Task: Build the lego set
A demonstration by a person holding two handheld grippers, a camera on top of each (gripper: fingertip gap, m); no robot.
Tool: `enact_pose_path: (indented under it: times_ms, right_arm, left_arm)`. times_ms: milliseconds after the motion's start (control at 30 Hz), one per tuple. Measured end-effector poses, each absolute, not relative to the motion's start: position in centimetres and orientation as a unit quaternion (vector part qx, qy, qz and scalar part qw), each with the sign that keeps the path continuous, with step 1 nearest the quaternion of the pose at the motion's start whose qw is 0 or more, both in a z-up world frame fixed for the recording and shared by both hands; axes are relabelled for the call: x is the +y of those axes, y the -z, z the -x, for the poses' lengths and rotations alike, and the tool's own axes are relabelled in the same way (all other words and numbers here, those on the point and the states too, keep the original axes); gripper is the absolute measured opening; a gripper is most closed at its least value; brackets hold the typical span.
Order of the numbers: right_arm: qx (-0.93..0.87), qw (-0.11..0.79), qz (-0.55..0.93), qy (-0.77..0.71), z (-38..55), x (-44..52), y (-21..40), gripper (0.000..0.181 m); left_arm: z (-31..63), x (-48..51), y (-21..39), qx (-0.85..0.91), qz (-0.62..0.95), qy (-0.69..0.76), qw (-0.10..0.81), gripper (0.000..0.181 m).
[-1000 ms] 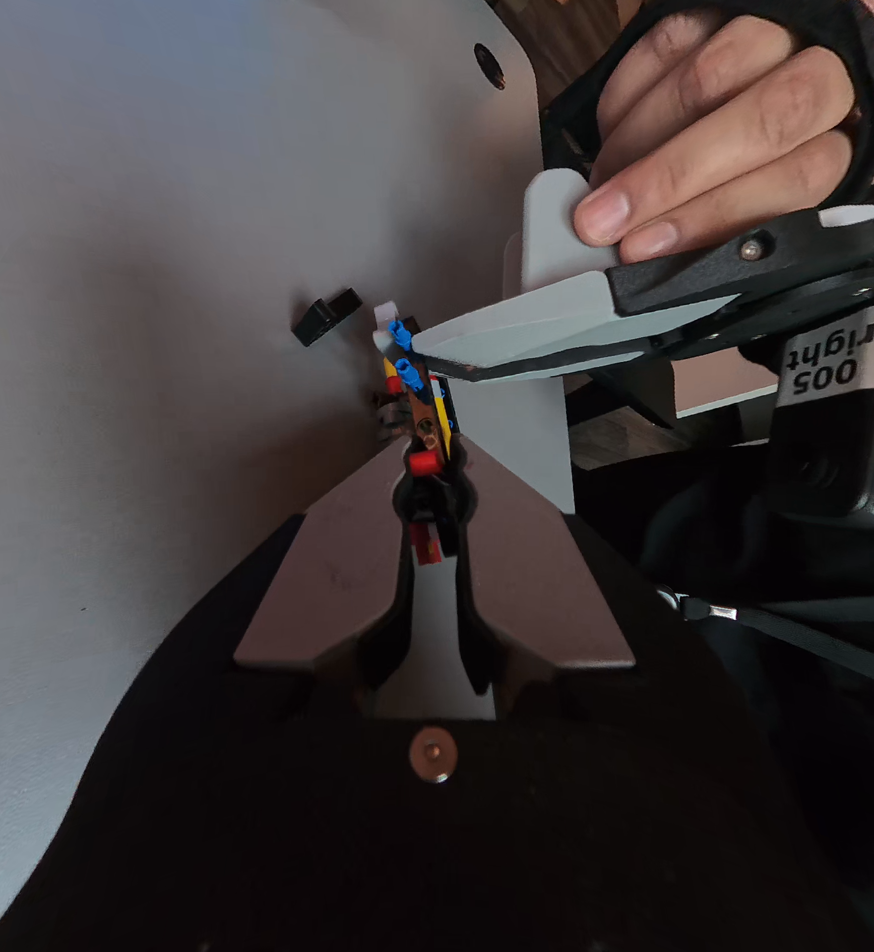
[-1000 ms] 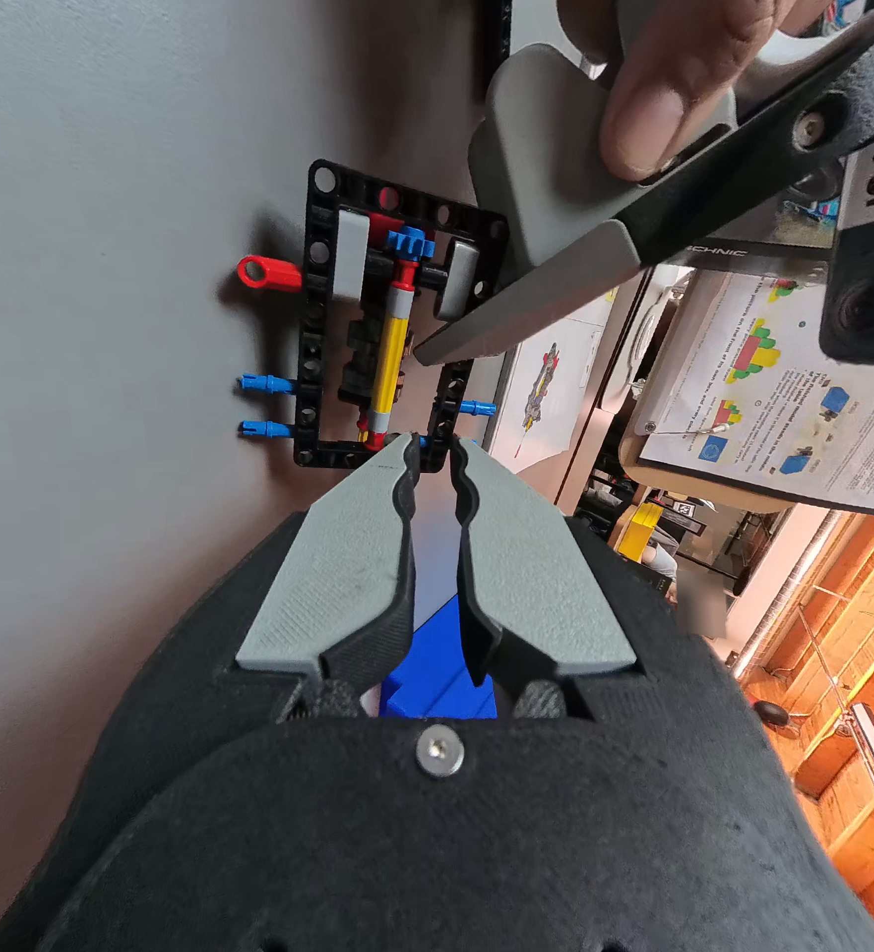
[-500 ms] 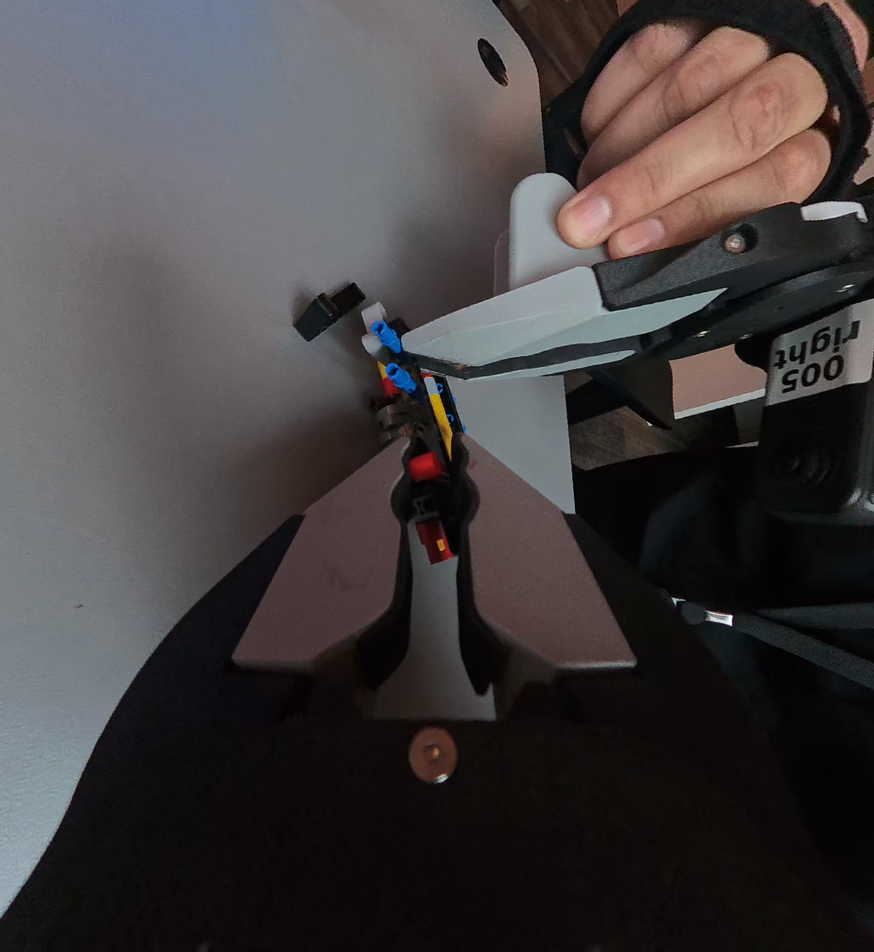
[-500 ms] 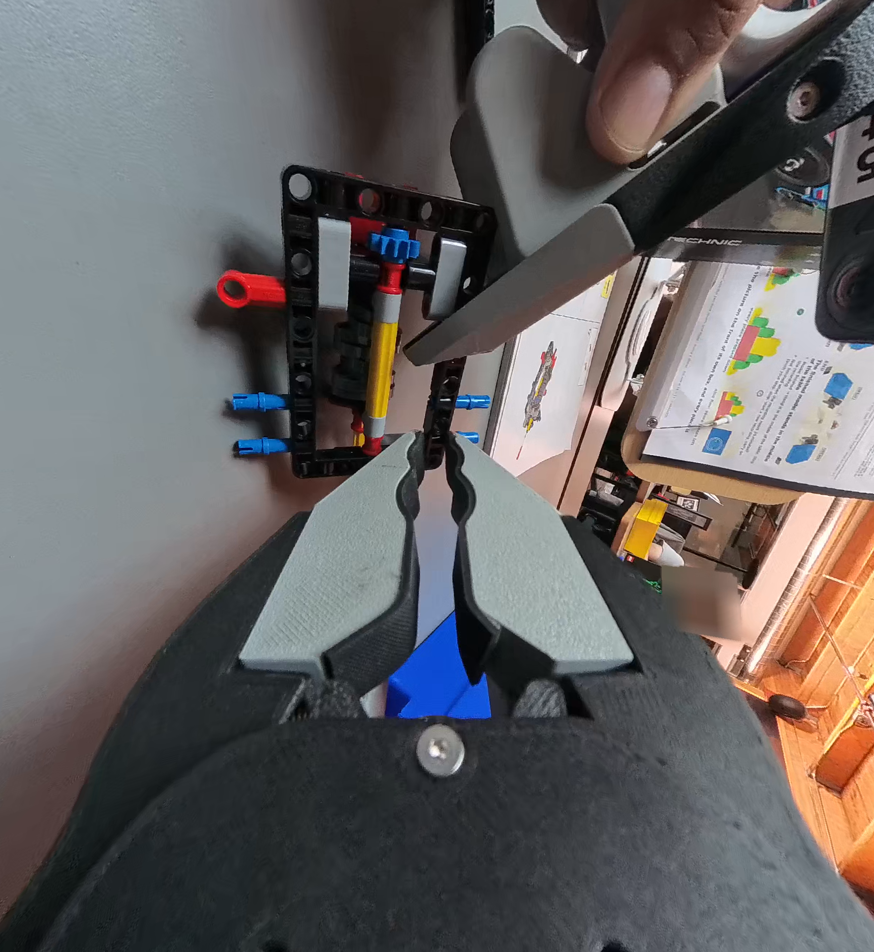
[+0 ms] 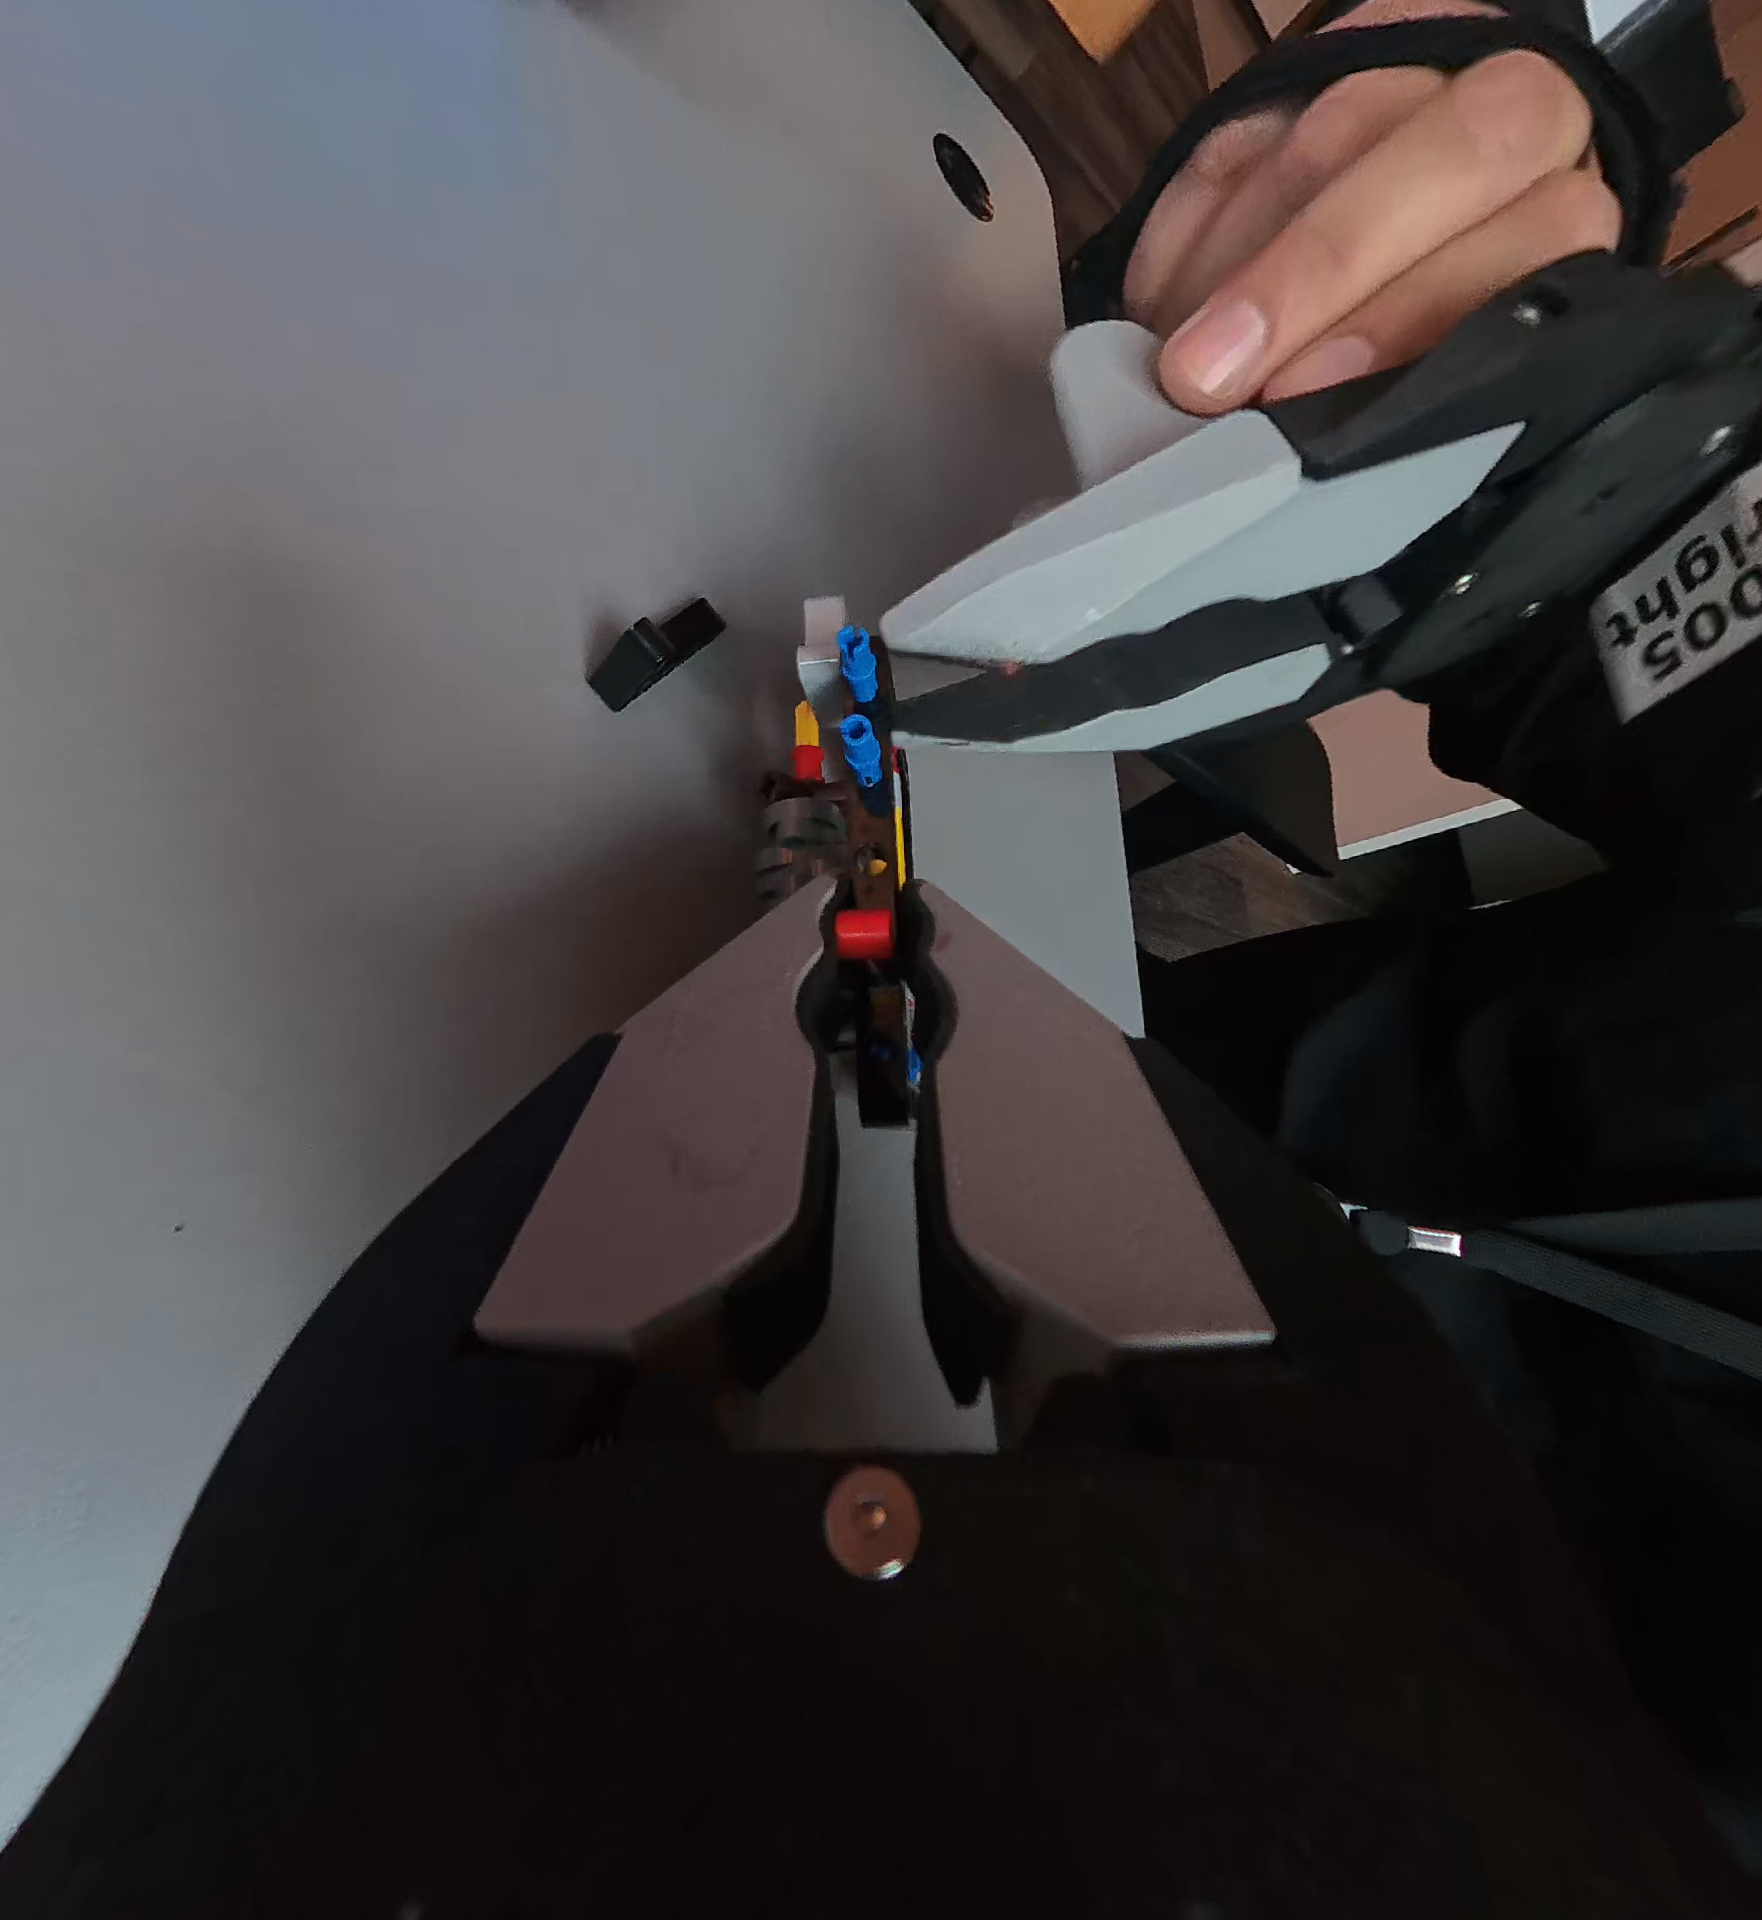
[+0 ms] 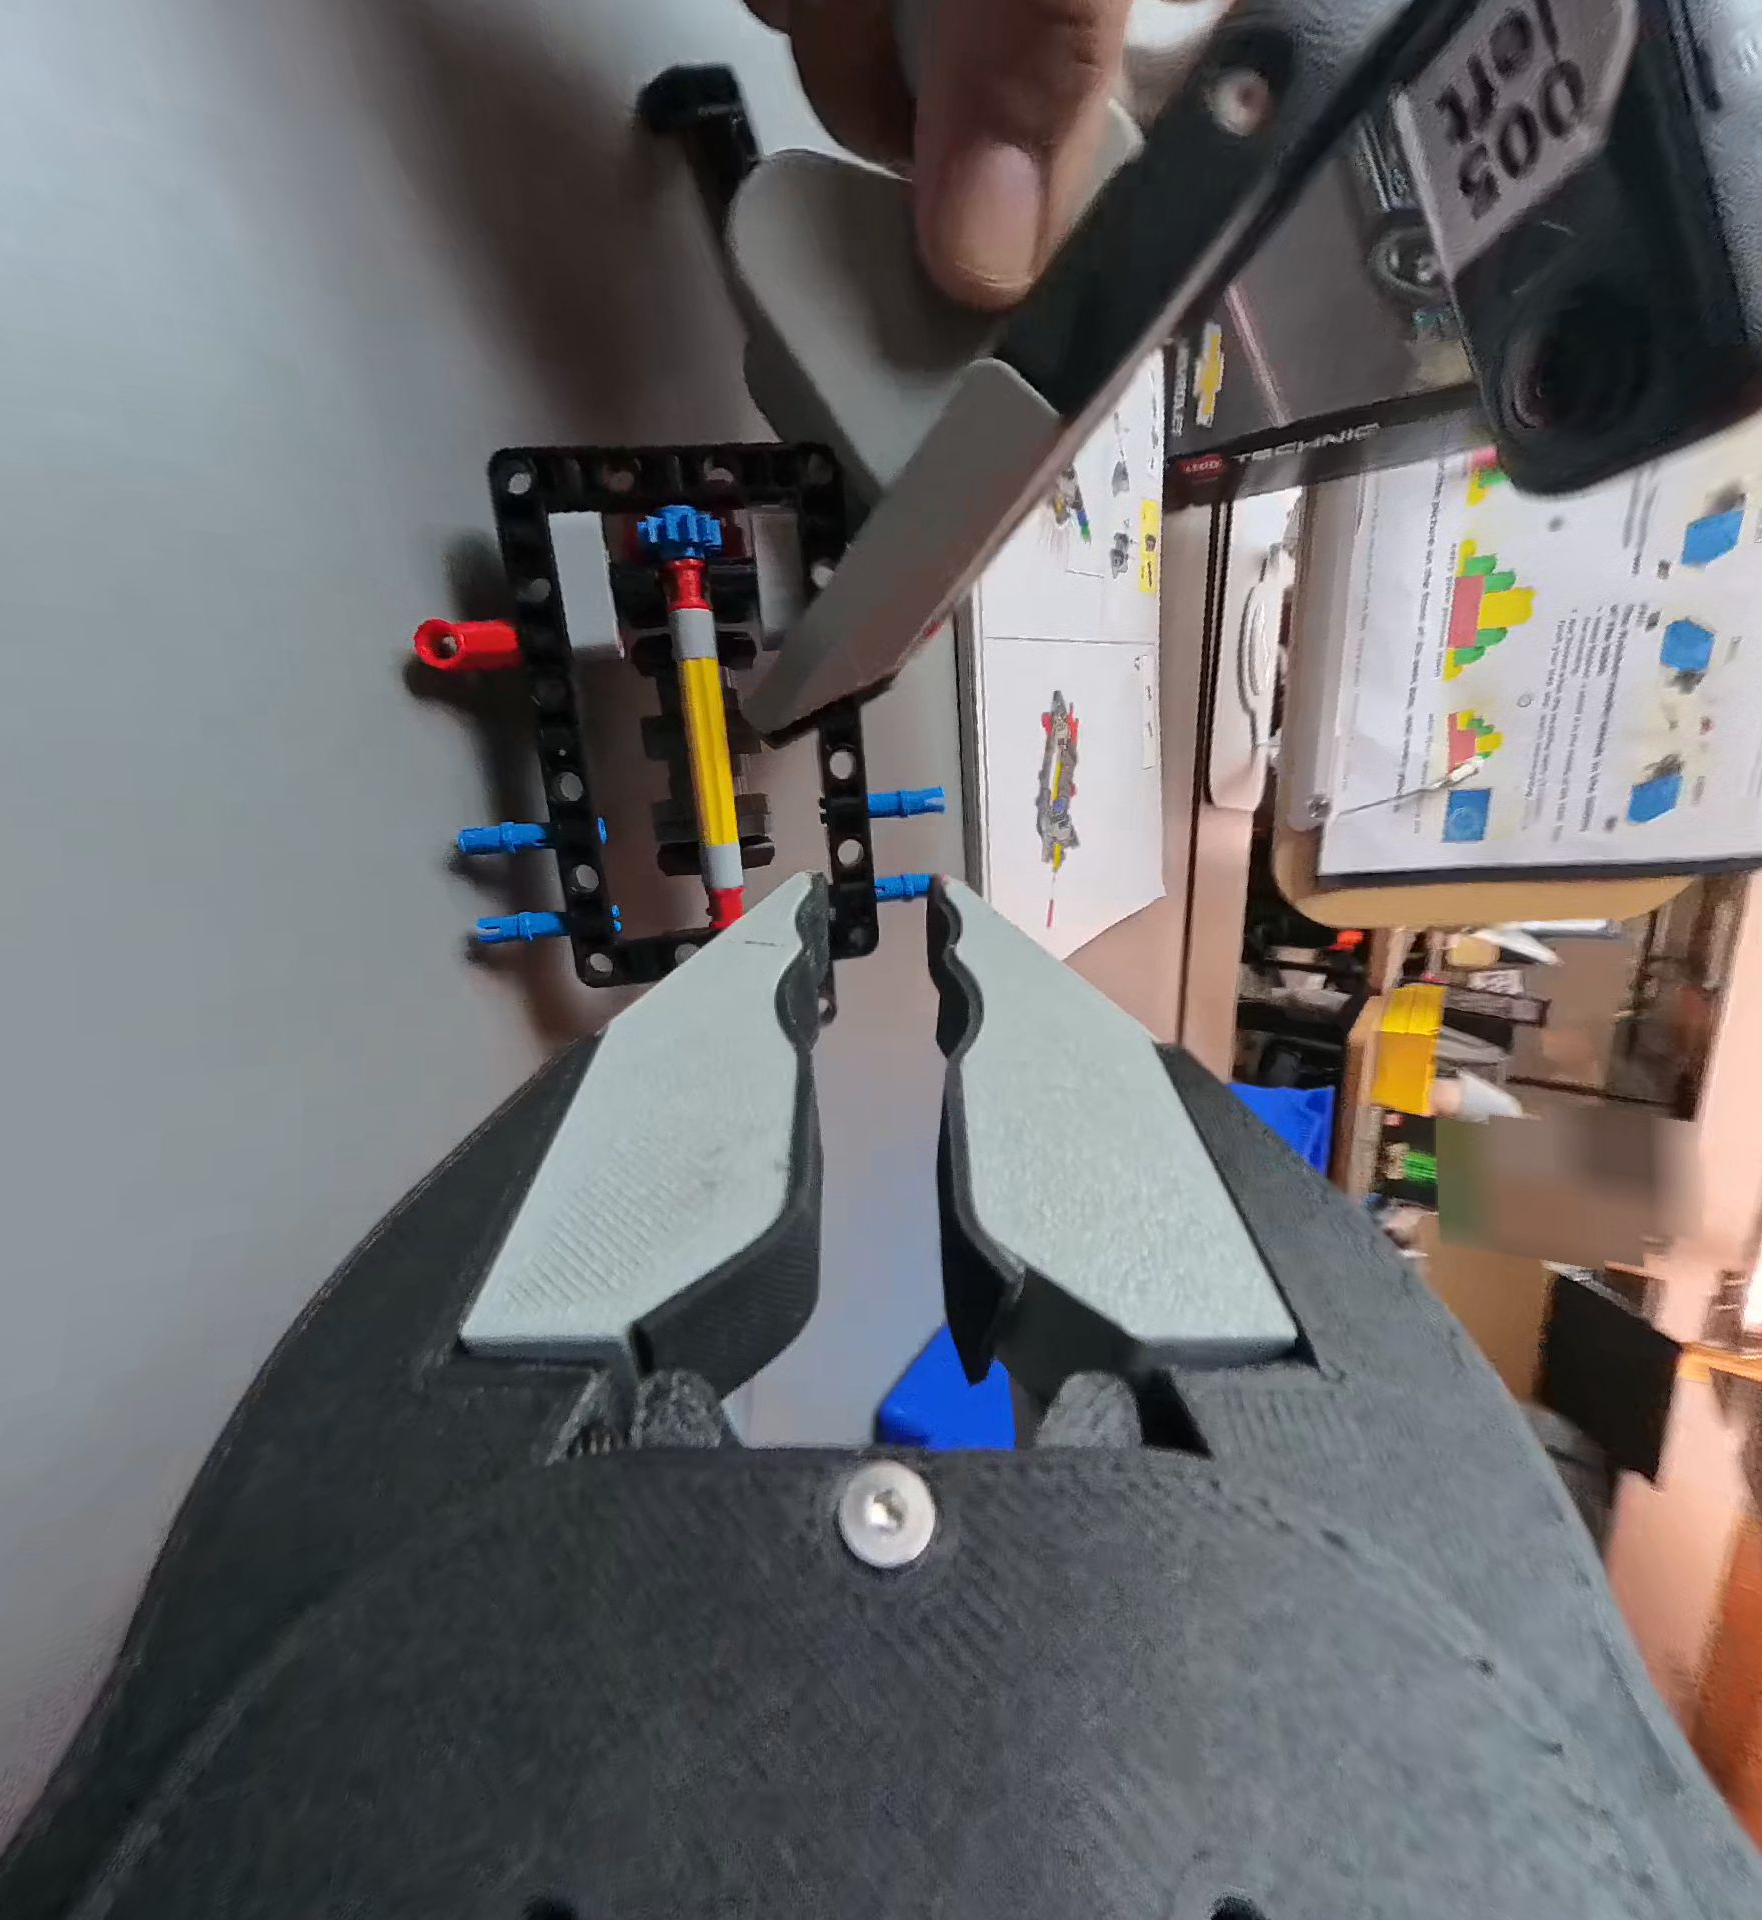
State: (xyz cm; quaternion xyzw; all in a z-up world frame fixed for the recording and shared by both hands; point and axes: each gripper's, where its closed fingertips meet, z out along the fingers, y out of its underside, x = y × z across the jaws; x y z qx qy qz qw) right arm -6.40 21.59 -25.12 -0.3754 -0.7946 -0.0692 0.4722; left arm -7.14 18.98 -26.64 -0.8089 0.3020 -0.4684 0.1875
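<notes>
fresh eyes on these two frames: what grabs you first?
The black rectangular lego frame with a yellow axle and blue gear, held edge-on against the grey tabletop in the left tongs. Next, the right tongs, parted around the frame's corner by its blue pins.

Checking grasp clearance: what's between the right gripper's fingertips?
Right wrist view: the black frame's side beam and a blue pin, inside the open right gripper.

Your right gripper (image 6: 872,914) has matt grey plastic fingers (image 6: 669,1132) with a fine ribbed grain and rougher black plastic pads. The lego frame (image 6: 544,727) is glossy black plastic. The table (image 6: 181,416) looks smooth and matt. Printed paper sheets (image 6: 1583,665) hang behind.
</notes>
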Motion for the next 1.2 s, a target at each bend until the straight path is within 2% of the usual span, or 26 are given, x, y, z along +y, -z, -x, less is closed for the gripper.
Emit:
enact_pose_path:
  times_ms: [167, 233, 300, 367, 433, 500, 567, 633, 700, 833, 1033, 1167, 1200]
  right_arm:
    - [-0.804, 0.471, 0.353, 0.082, 6.9, 20.5, 25.3, 0.012]
    - [-0.771, 0.487, 0.407, 0.052, 6.0, 21.8, 24.3, 0.013]
    - [-0.725, 0.482, 0.492, -0.010, 4.1, 23.7, 24.1, 0.006]
    - [-0.685, 0.458, 0.560, -0.081, 2.3, 24.9, 24.7, 0.013]
    - [-0.661, 0.437, 0.592, -0.148, 1.7, 24.8, 25.6, 0.013]
    - [-0.652, 0.397, 0.626, -0.158, 1.5, 25.0, 27.6, 0.028]
    - [-0.661, 0.369, 0.636, -0.151, 1.8, 24.9, 29.5, 0.031]
    - [-0.668, 0.367, 0.629, -0.153, 2.7, 24.8, 30.2, 0.024]
    - [-0.671, 0.362, 0.627, -0.157, 3.4, 24.9, 30.2, 0.024]
    - [-0.676, 0.324, 0.637, -0.181, 3.9, 24.8, 30.6, 0.005]
    - [-0.692, 0.285, 0.636, -0.189, 3.2, 23.4, 30.1, 0.005]
    - [-0.704, 0.287, 0.625, -0.176, 2.7, 22.3, 29.6, 0.004]
    - [-0.706, 0.289, 0.623, -0.174, 2.6, 22.2, 29.5, 0.004]
  left_arm:
    - [7.1, 19.1, 26.4, 0.306, 0.805, 0.468, 0.197, 0.006]
    - [7.4, 19.1, 26.0, 0.313, 0.801, 0.465, 0.210, 0.006]
    - [7.9, 18.9, 25.5, 0.328, 0.801, 0.451, 0.218, 0.005]
    - [8.4, 18.7, 24.9, 0.336, 0.800, 0.441, 0.230, 0.005]
    - [8.7, 18.7, 24.1, 0.348, 0.794, 0.424, 0.261, 0.005]
    - [8.3, 17.9, 23.8, 0.386, 0.785, 0.390, 0.287, 0.005]
    - [8.1, 17.4, 24.0, 0.423, 0.782, 0.332, 0.315, 0.006]
    - [8.2, 17.0, 24.4, 0.473, 0.767, 0.246, 0.356, 0.006]
    - [8.1, 16.4, 24.7, 0.508, 0.750, 0.180, 0.384, 0.005]
    - [7.0, 14.2, 25.1, 0.542, 0.720, 0.149, 0.407, 0.006]
    - [7.0, 12.0, 26.4, 0.612, 0.665, 0.045, 0.426, 0.007]
    - [6.3, 10.1, 28.9, 0.616, 0.686, 0.075, 0.379, 0.028]
    - [6.4, 10.1, 29.2, 0.610, 0.693, 0.074, 0.377, 0.026]
